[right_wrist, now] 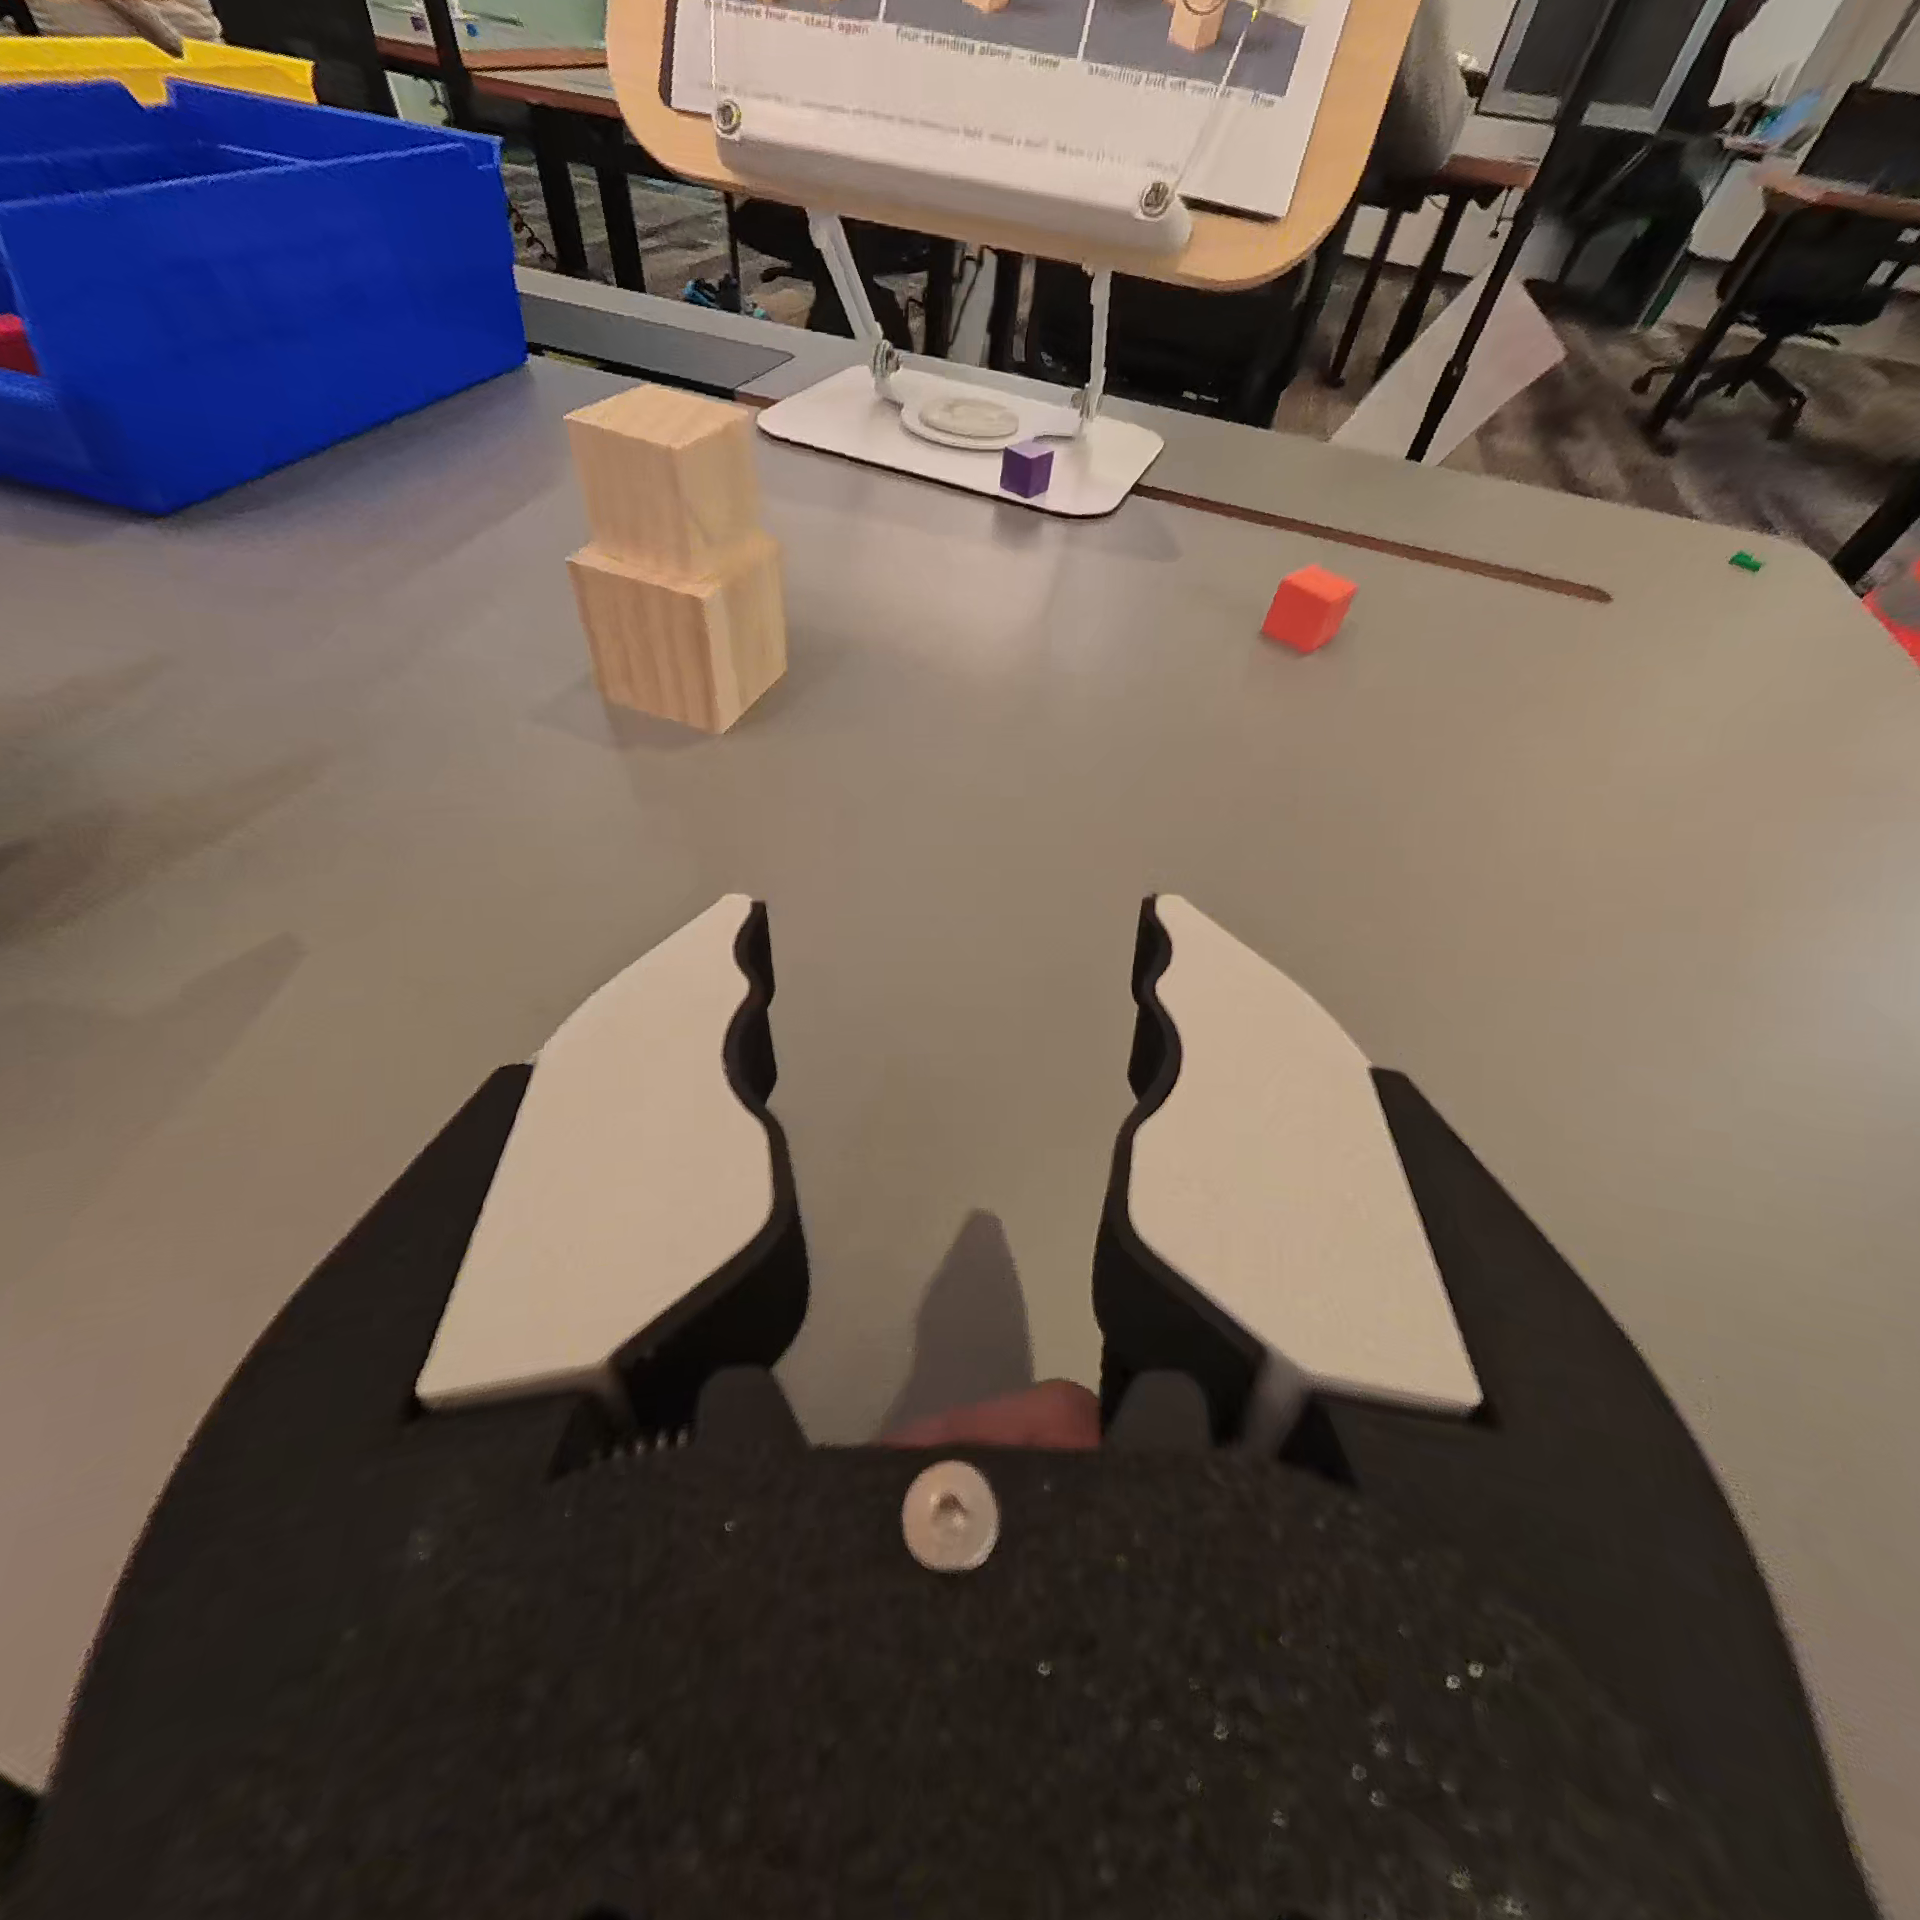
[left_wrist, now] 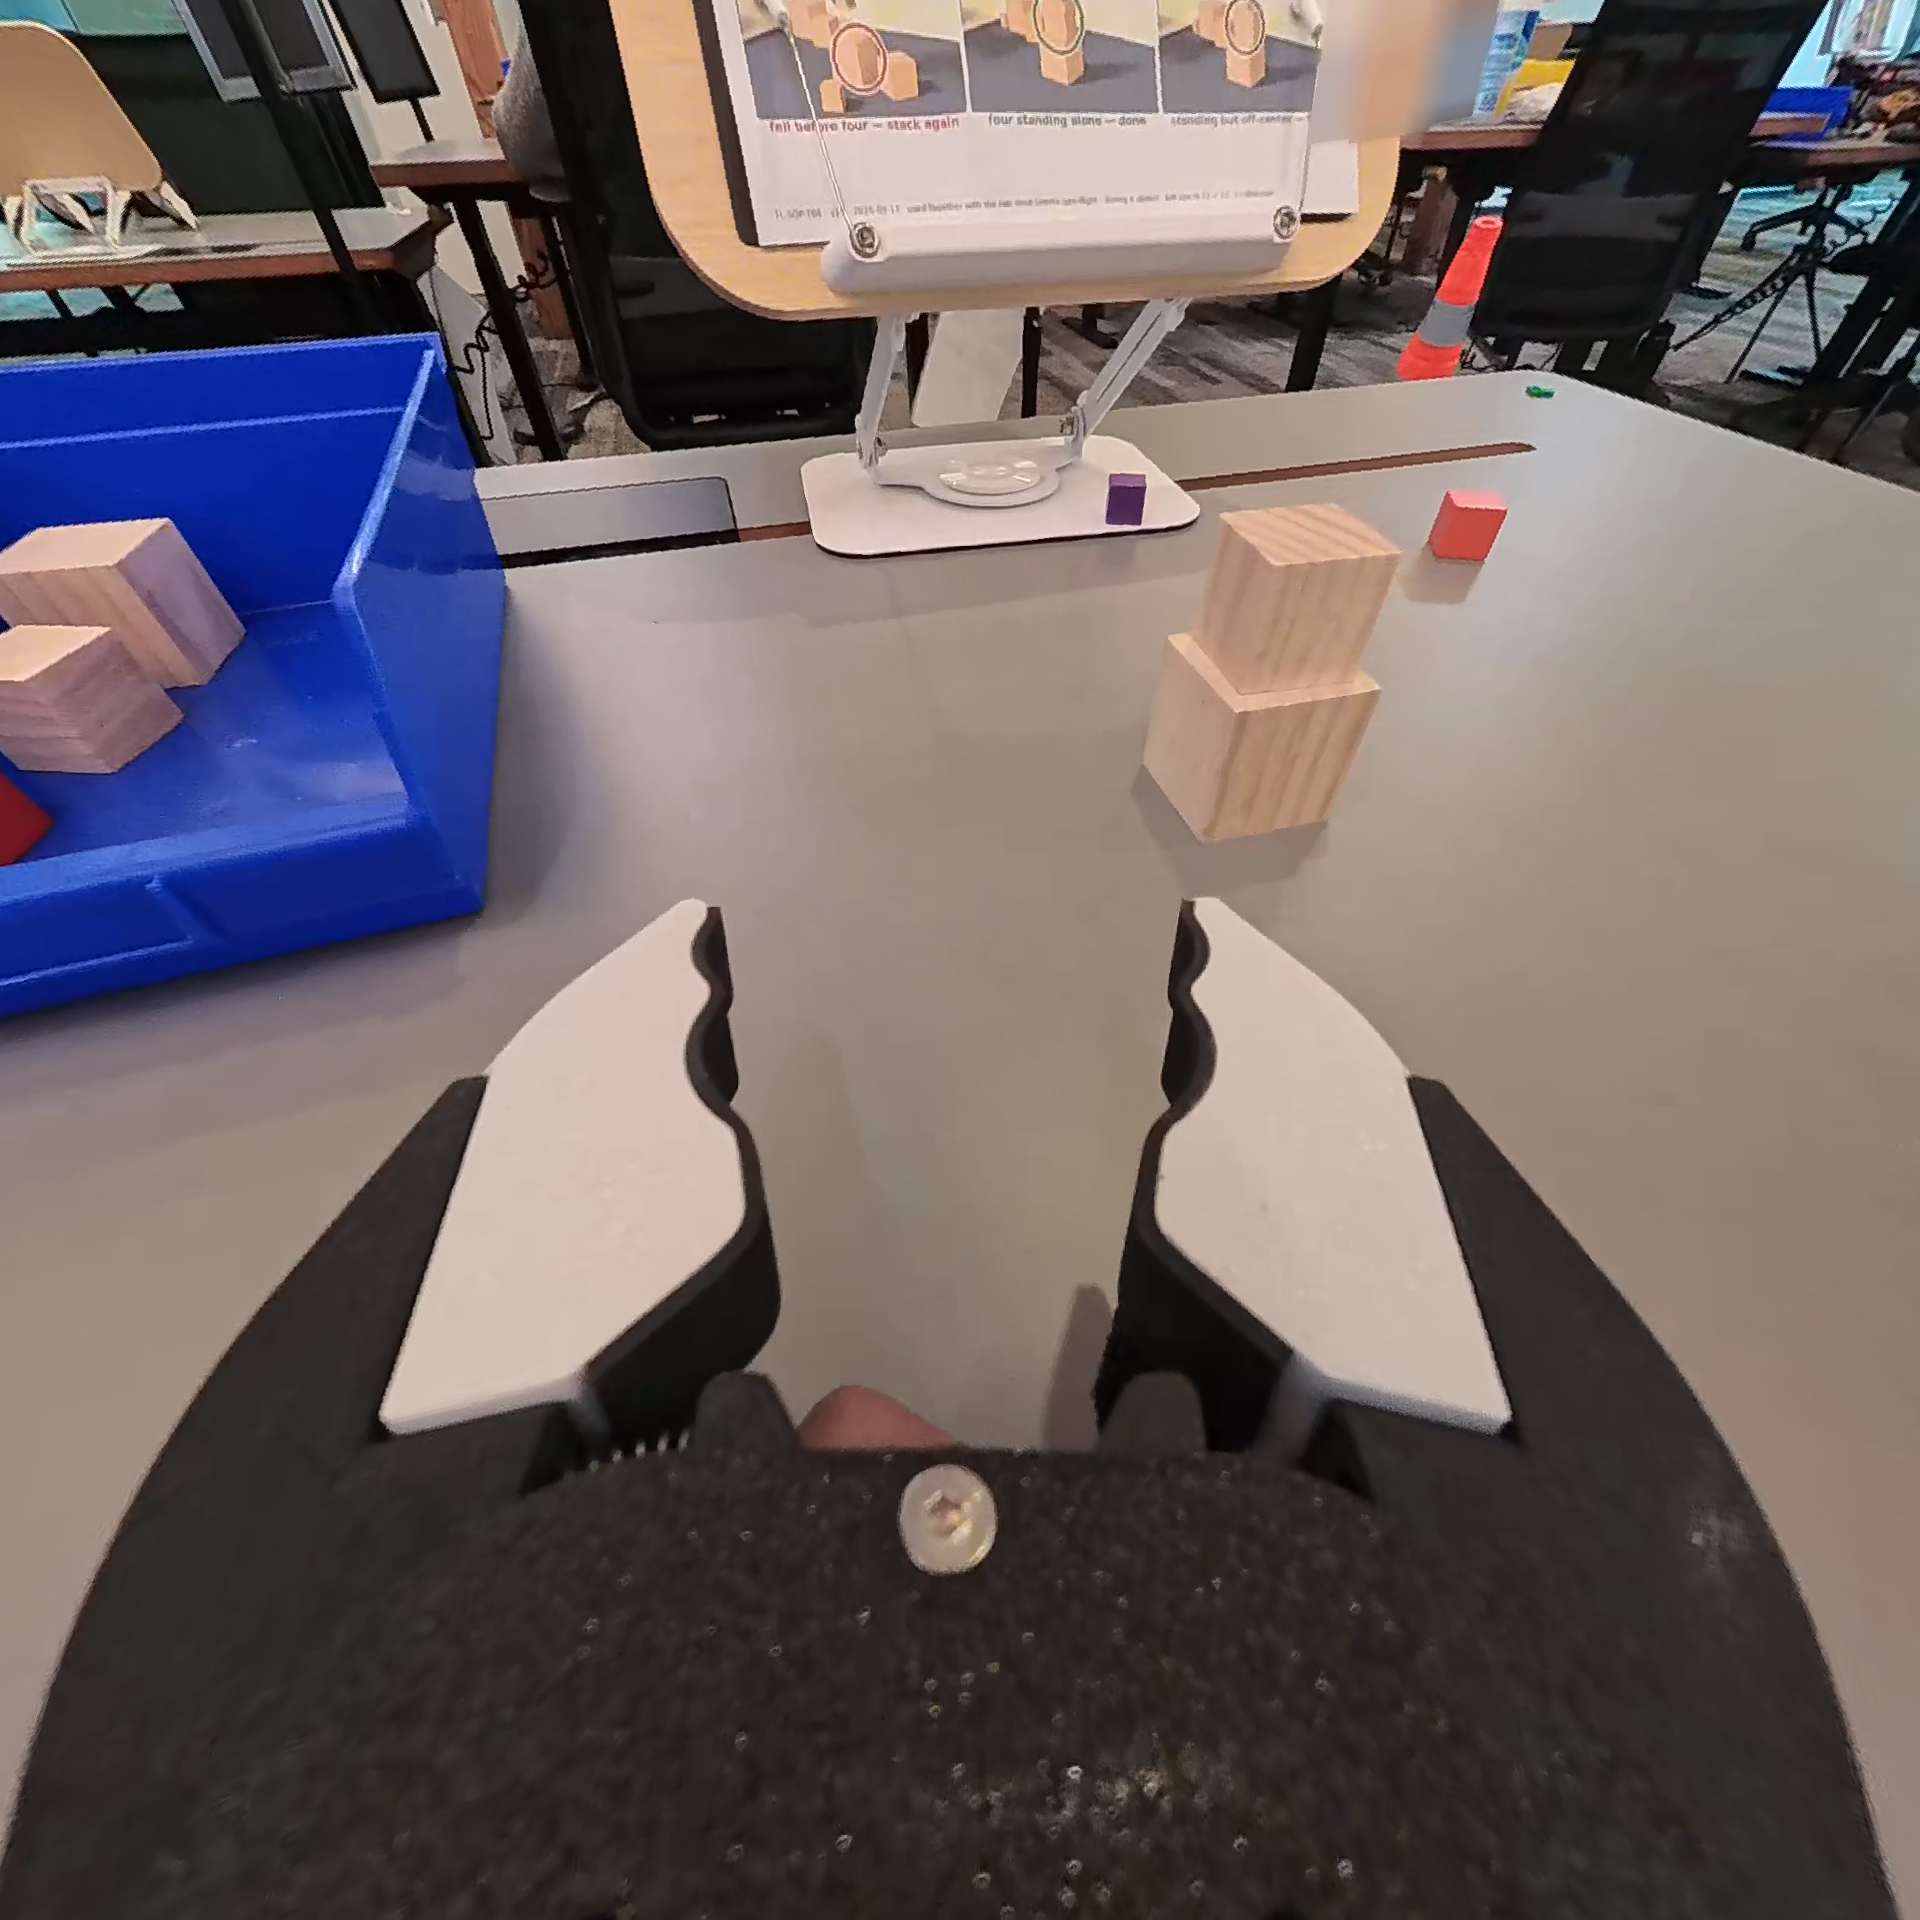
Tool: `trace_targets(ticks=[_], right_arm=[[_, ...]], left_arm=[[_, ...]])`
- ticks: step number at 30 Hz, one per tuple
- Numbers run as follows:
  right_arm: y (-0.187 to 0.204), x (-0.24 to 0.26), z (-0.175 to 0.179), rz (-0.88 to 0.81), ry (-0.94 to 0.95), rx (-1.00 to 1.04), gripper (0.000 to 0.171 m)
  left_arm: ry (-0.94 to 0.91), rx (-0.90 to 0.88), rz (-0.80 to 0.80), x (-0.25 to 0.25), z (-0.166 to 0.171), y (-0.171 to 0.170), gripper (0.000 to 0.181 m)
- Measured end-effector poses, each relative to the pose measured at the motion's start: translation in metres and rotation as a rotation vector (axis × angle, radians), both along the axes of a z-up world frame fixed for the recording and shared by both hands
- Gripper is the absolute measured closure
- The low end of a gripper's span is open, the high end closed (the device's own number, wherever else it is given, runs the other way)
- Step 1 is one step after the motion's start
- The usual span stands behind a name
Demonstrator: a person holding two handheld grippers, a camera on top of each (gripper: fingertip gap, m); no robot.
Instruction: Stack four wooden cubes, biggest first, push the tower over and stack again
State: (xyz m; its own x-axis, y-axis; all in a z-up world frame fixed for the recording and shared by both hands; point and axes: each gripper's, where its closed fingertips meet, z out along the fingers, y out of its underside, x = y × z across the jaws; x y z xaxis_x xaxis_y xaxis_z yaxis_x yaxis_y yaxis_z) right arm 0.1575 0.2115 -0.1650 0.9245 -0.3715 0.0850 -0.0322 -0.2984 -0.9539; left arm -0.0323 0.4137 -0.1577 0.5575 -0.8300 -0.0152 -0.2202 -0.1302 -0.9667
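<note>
Two wooden cubes stand stacked on the grey table. The larger base cube (left_wrist: 1257,753) carries a smaller cube (left_wrist: 1299,597), set a little off-centre. The same stack shows in the right wrist view, base cube (right_wrist: 681,634) and top cube (right_wrist: 665,478). Two more wooden cubes (left_wrist: 125,592) (left_wrist: 78,696) lie in the blue bin (left_wrist: 416,623). My left gripper (left_wrist: 951,914) is open and empty, short of the stack and to its left. My right gripper (right_wrist: 951,909) is open and empty, short of the stack and to its right.
A small red cube (left_wrist: 1467,525) (right_wrist: 1309,608) lies on the table right of the stack. A small purple cube (left_wrist: 1125,499) (right_wrist: 1027,468) sits on the white base of a stand (left_wrist: 997,499) that holds an instruction sheet. A red piece (left_wrist: 16,821) lies in the bin.
</note>
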Motion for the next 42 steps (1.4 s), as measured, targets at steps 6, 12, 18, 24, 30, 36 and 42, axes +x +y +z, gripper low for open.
trace_targets(ticks=[6,12,18,24,30,36,42], right_arm=[[0.004,0.013,-0.008,0.001,0.000,-0.091,0.101],[0.035,0.090,0.020,0.075,-0.052,-0.247,0.109],[0.106,0.186,-0.001,0.236,-0.065,-0.565,0.102],[0.161,0.228,-0.041,0.458,-0.194,-0.954,0.104],[0.177,0.242,-0.060,0.554,-0.102,-1.133,0.116],[0.175,0.243,-0.074,0.587,-0.048,-1.140,0.142],[0.171,0.222,-0.036,0.548,-0.220,-0.983,0.142]], left_arm=[[0.015,-0.006,0.006,0.001,-0.002,0.001,0.100],[0.008,-0.004,0.005,0.001,-0.001,0.000,0.102],[0.003,-0.009,-0.018,0.004,0.000,-0.005,0.102],[0.011,-0.008,-0.033,0.006,-0.001,-0.007,0.104],[0.011,-0.012,-0.046,0.007,-0.002,-0.008,0.104],[0.009,-0.024,-0.055,0.007,-0.002,-0.004,0.105],[0.010,-0.016,-0.056,0.006,-0.002,-0.006,0.106]])
